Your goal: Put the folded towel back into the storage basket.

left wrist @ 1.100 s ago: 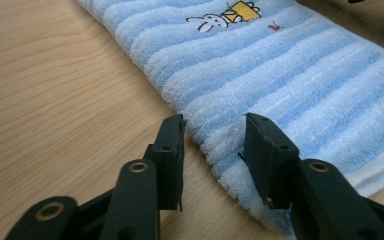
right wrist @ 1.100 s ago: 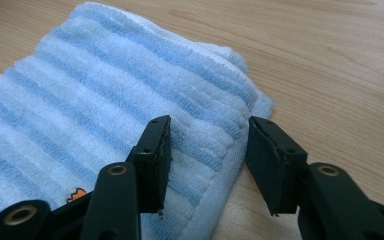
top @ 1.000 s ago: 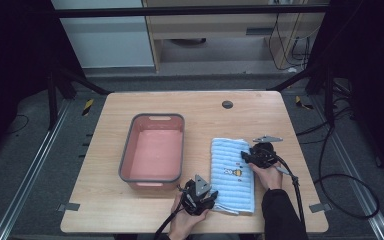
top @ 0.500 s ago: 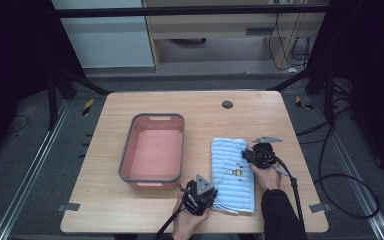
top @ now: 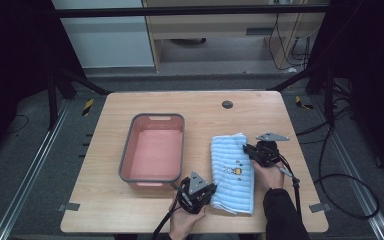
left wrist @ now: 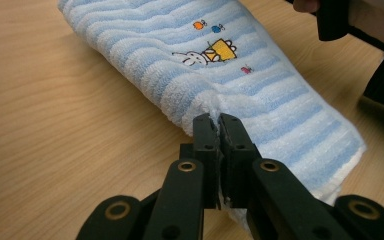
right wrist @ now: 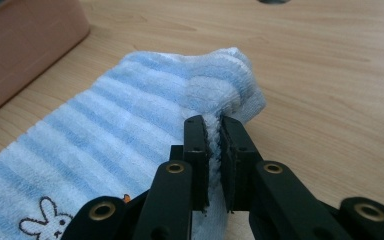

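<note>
your left gripper [left wrist: 219, 125] pinches the near edge of the folded blue-and-white striped towel [top: 232, 170] on the wooden table [top: 105, 150]; your right gripper [right wrist: 212, 127] clamps its far corner, beside the pink plastic tub [top: 152, 150].

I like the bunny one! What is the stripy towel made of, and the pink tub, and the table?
The towel looks like soft terry cloth, probably cotton: fuzzy loops show along its blue and white stripes. The tub seems to be plastic: smooth pink inside, a grey rim and rounded moulded corners. The table top looks like light wood or a wood-look sheet, with fine grain lines and a matte surface.
</note>
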Demonstrator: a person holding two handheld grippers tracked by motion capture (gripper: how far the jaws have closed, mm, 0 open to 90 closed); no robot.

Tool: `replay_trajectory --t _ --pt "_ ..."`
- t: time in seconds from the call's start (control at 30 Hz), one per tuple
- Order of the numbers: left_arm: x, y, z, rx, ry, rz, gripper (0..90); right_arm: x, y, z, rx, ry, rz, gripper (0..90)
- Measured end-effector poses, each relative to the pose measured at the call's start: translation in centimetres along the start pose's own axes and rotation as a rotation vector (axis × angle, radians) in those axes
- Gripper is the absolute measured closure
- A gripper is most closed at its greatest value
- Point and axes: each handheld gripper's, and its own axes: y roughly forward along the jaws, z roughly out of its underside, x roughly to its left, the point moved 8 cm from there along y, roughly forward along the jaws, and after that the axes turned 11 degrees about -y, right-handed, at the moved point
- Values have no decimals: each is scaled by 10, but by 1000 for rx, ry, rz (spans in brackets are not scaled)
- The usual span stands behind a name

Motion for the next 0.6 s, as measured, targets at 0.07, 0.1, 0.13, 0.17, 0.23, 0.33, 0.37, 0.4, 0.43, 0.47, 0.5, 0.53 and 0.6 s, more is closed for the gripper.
replay_trajectory --t 0.07,0.1,0.13,0.17,0.23,0.33,0.37,0.4,0.43,0.47,0.5,0.53,0.6 --pt "-1 -4 -4 -10 4 5 868 1 -5 -4 -9 -6 6 830" --pt "-2 -5 -6 -12 2 8 867 1 -8 -8 -23 -8 8 831" --pt "-2 -7 -7 -16 4 10 868 1 -11 -11 -29 -9 9 831" --pt "-3 -8 -9 -19 8 9 868 2 -13 -13 -39 -10 9 831" --pt "-4 -12 -13 -27 12 12 868 2 -17 -18 -52 -10 11 831" --pt "-4 -16 -18 -41 15 13 868 2 -22 -24 -69 -13 16 831" --pt "-5 -17 -20 -44 18 13 868 2 -23 -25 -71 -14 16 832" --pt "-5 -19 -21 -43 23 13 868 2 -24 -26 -75 -18 17 832" --pt "-5 -20 -23 -48 22 14 868 3 -26 -28 -80 -9 14 833" --pt "-5 -21 -24 -53 20 15 868 3 -27 -30 -85 -11 15 833" --pt "-5 -21 -24 -53 20 15 868 3 -27 -30 -85 -11 15 833" --pt "-5 -22 -26 -54 25 15 868 3 -28 -32 -89 -10 15 833" --pt "-4 -27 -31 -67 27 19 868 5 -34 -38 -108 -17 16 833"
